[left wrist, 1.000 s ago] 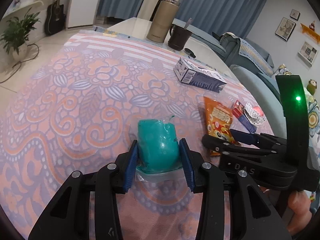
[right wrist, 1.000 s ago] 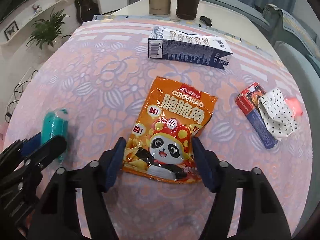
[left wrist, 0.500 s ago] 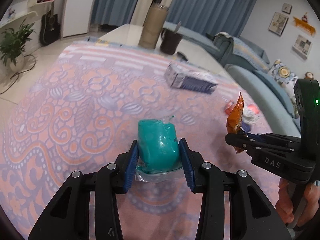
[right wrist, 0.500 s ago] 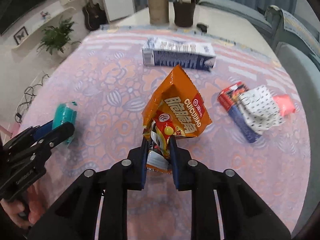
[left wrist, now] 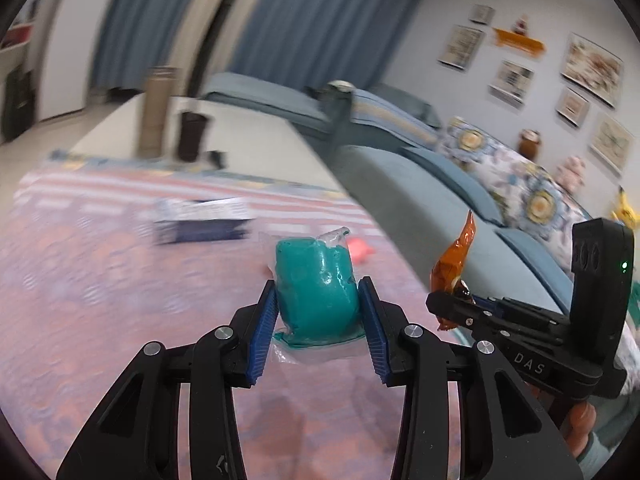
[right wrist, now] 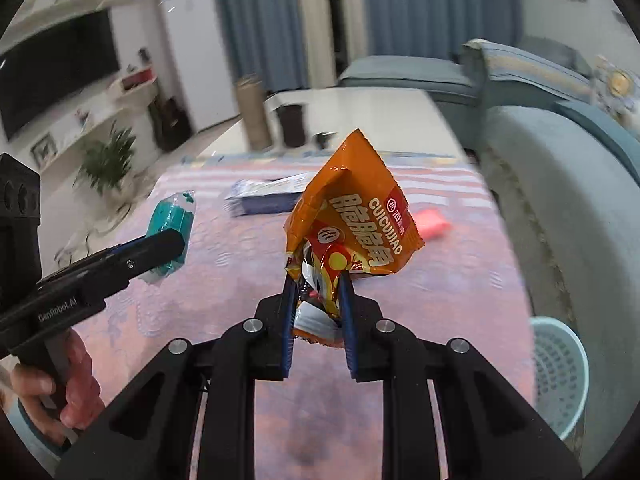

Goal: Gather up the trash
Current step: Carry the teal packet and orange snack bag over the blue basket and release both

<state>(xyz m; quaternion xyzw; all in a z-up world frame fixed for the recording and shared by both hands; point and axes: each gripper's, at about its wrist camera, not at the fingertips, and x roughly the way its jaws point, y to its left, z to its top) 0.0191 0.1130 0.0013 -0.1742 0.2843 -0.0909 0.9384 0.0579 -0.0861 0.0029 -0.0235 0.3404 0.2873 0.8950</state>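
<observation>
My left gripper (left wrist: pixel 318 316) is shut on a clear bag of teal putty (left wrist: pixel 316 286) and holds it above the patterned tablecloth (left wrist: pixel 100 300). It also shows in the right wrist view (right wrist: pixel 170 232). My right gripper (right wrist: pixel 316 304) is shut on an orange snack bag (right wrist: pixel 352 220) with a panda print, lifted off the table. The snack bag shows edge-on in the left wrist view (left wrist: pixel 454 268). A blue and white carton (left wrist: pixel 204 220) and a pink item (right wrist: pixel 430 222) lie on the cloth farther back.
A light blue mesh bin (right wrist: pixel 558 372) stands on the floor at the right, beside the table edge. A tan tumbler (right wrist: pixel 252 114) and dark cup (right wrist: pixel 292 124) stand at the table's far end. A blue sofa (left wrist: pixel 440 184) runs along the right.
Both grippers have risen and tilted up with their loads; the view now takes in the room. The right gripper has carried the snack bag higher, and the bin has come into view.
</observation>
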